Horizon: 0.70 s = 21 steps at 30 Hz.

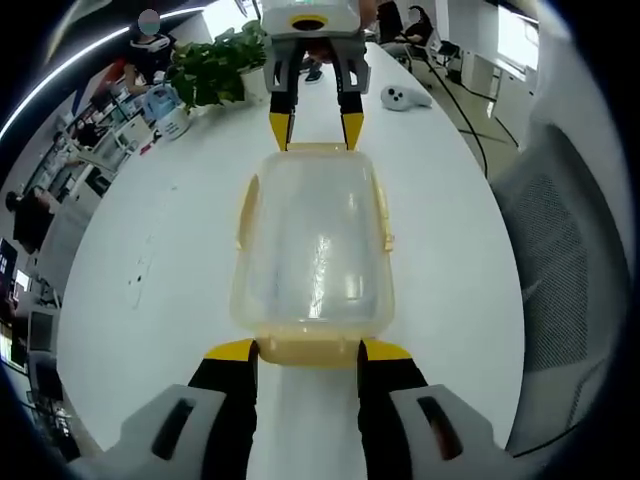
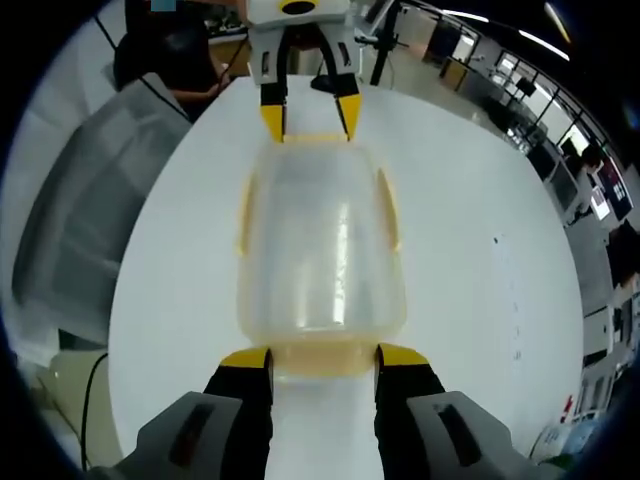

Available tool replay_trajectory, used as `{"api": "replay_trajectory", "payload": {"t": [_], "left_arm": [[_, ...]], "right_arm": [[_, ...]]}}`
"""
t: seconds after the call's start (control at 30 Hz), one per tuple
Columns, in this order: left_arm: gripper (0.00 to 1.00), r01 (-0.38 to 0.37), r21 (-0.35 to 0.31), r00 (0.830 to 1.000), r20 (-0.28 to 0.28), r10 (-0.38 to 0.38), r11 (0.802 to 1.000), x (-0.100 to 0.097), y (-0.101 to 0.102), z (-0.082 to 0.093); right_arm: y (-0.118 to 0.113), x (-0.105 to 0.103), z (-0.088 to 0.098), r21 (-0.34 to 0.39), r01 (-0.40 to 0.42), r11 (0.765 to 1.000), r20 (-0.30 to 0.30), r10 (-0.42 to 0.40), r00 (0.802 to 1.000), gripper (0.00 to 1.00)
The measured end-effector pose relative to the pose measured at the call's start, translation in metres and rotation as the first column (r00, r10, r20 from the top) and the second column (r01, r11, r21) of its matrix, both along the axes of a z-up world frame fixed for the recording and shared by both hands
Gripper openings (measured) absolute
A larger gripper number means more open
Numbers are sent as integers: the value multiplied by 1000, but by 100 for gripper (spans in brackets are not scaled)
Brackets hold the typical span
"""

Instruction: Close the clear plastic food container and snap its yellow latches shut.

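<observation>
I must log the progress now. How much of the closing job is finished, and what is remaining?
Done: the lid sits on the clear container. In hand: the left gripper and right gripper each stand open around a yellow end latch, at opposite ends. Left: the side latches flare outward, apparently unsnapped; whether the end latches have clicked cannot be told.

Office clutter around a white counter

A leafy green plant stands at the far end, a white controller lies near it, a grey mesh chair sits alongside, and a seated person is beyond.
</observation>
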<state>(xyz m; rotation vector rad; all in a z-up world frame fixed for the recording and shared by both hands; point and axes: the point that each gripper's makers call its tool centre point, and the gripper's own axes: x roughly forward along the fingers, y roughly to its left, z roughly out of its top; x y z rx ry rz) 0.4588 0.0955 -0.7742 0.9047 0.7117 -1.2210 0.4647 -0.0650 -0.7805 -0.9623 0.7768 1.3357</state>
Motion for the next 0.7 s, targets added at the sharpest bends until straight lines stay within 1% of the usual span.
{"api": "replay_trajectory", "payload": {"t": [0.33,0.7], "left_arm": [[39,-3,-9,1000,-5,3,1000,2,-10,1],[39,-1,-13,1000,-22,1,1000,2,-19,-6]], "right_arm": [[-10,4,-2,-3,-1,1000,-6,1,1000,38],[-19,3,-9,-17,-1,1000,-34,1,999,38]]}}
